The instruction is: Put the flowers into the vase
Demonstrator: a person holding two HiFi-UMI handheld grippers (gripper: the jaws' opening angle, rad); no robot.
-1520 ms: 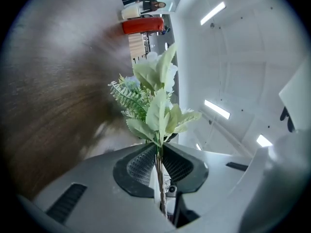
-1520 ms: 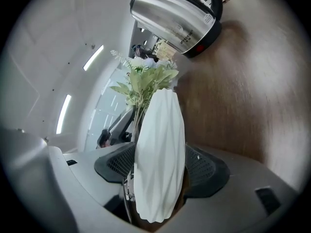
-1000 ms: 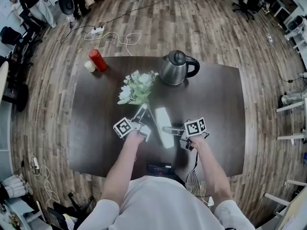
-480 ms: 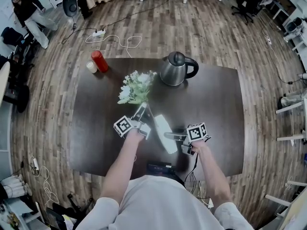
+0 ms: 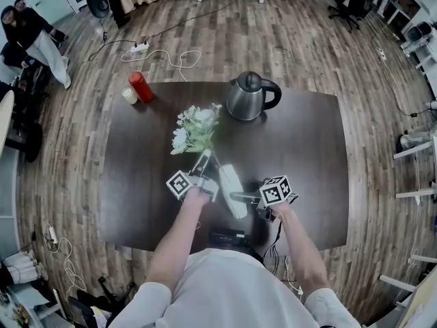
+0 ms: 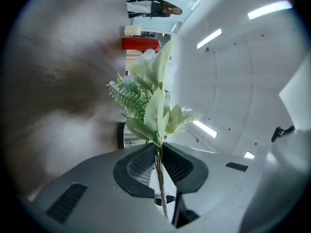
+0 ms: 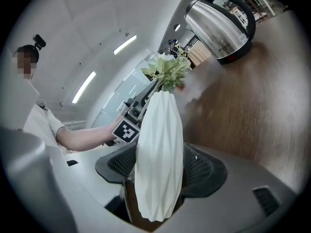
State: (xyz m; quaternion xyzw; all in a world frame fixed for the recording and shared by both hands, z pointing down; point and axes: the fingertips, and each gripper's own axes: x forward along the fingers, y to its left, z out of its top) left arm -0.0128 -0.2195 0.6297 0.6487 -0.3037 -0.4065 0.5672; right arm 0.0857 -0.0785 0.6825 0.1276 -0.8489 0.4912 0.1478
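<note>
**Kettle [image 5: 250, 96] and red bottle [image 5: 141, 86] on the far edge**

Steel kettle sits upright on the dark table [image 5: 314, 162], black handle to the right. Far left corner: red bottle standing, small cream cup [image 5: 128, 96] just beside it. Beyond, a white power strip [image 5: 140, 45] lies on the wood floor [image 5: 307, 39]

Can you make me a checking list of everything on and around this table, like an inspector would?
Surface: dark table; no spills seen.
Job's things: flowers and white vase, both held over the table; the flowers are not in the vase.
Clutter: metal kettle, red bottle, small cream container beside it, dark device at the near edge.
Grippers: left hand-held gripper shut on the flowers' stem; right hand-held gripper shut on the vase.
Cables: white cable with a power strip on the floor; more cables hang by the near edge.
Surroundings: wood floor, people at far left, office chairs.
</note>
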